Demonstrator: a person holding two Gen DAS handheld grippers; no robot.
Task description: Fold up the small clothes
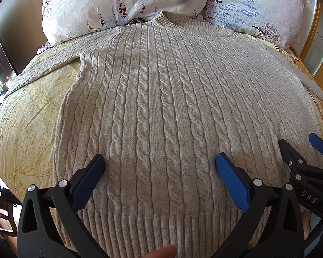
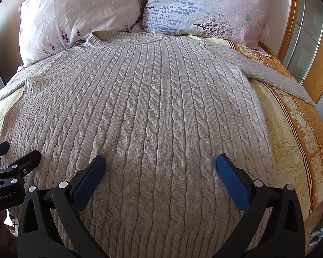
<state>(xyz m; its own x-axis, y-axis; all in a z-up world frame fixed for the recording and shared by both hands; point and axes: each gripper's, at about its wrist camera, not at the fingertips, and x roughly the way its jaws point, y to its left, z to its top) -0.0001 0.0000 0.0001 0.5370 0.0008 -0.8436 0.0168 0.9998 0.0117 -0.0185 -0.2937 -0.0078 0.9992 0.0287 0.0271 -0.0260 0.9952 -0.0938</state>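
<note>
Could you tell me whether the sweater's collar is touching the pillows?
Touching. The right wrist view shows the sweater with its collar lying against the lower edge of the pillows, no bedspread visible between.

A beige cable-knit sweater [image 2: 157, 111] lies flat, front up, on a bed with a yellow and orange patterned cover [image 2: 290, 133], its ribbed collar toward two pink floral pillows [image 2: 204, 6]. One sleeve stretches out to the right over the cover. The right gripper [image 2: 160, 169] hangs above the sweater's lower part, jaws spread wide. The left gripper [image 2: 13, 152] shows at the left edge.
</note>
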